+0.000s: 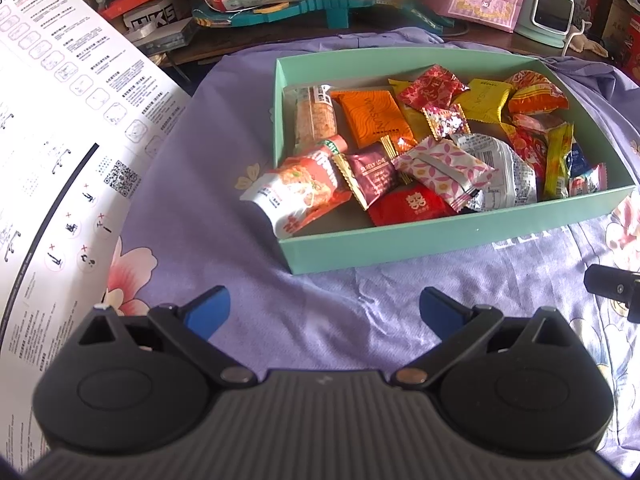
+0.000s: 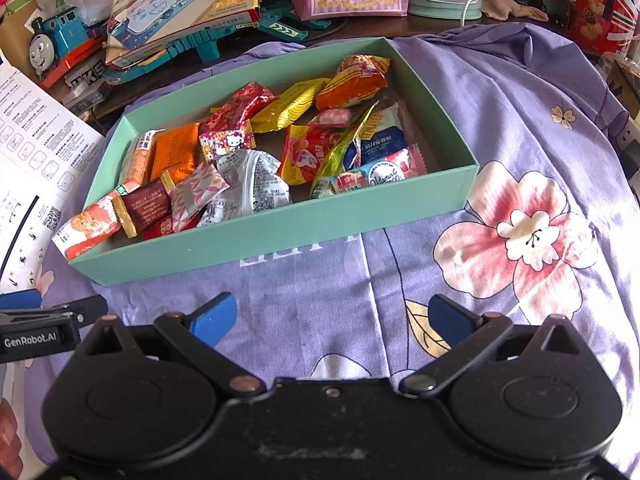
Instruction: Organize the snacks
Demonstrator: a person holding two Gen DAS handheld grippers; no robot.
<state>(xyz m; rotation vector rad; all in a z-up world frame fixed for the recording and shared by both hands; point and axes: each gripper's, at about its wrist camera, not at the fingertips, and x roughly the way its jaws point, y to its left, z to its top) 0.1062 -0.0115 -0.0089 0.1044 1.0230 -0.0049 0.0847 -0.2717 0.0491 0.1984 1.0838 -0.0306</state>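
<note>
- Left gripper (image 1: 324, 312): fingers spread wide, empty, above the purple floral cloth (image 1: 224, 240)
- Right gripper (image 2: 332, 320): fingers spread wide, empty
- Green box (image 2: 280, 236) of snacks lies on the cloth ahead of both; bare cloth between box edge and fingers
- Red-and-white packet (image 1: 296, 196) overhangs the box's left wall
- Legible: "WINSUN" on orange packet (image 1: 372, 116), "GenRobot.AI" on the left gripper

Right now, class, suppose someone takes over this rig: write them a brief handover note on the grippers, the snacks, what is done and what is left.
Left gripper: open, empty, over the purple floral cloth, short of the box.
Right gripper: open, empty, likewise in front of the box.
Snacks: all visible packets lie in the green box, loosely piled.
Done: no snack shows on the cloth.
Left: the orange-and-white packet hangs over the box's left wall; probably push it inside, then tidy the pile if wanted.
</note>
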